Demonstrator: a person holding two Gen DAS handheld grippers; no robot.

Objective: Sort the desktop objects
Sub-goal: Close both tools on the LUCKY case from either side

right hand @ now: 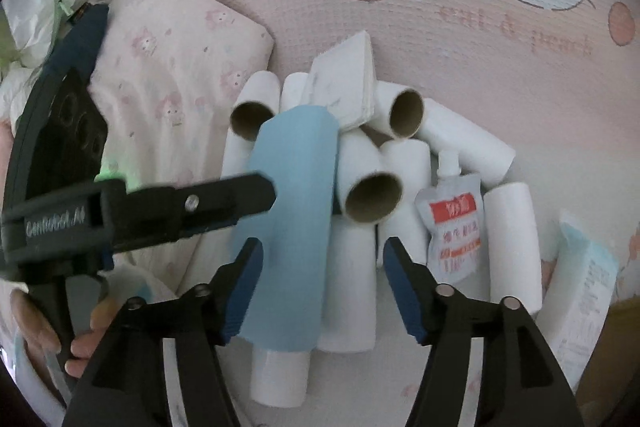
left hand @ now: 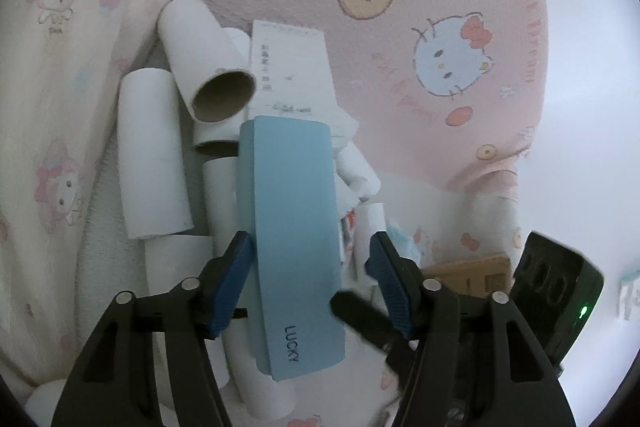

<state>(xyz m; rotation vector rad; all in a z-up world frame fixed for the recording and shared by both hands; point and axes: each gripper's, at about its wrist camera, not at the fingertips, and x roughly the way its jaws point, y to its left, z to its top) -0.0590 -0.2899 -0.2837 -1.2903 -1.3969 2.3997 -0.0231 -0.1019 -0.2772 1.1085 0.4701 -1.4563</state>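
The left gripper (left hand: 310, 253) is straddling a long light-blue "LUCKY" case (left hand: 292, 239) at frame centre, fingers wide, gripping nothing; the right gripper (right hand: 322, 259) is gaping empty above white cardboard tubes (right hand: 352, 279).

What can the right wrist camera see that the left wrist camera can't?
Only the right wrist view shows a small white pouch with a red label clearly, lying among the tubes, and the fingers of the person's hand holding the other gripper. Only the left wrist view shows the word LUCKY on the blue case and the printed paper slip. Both show the blue case on the pile of white cardboard tubes and the pink cartoon-cat mat.
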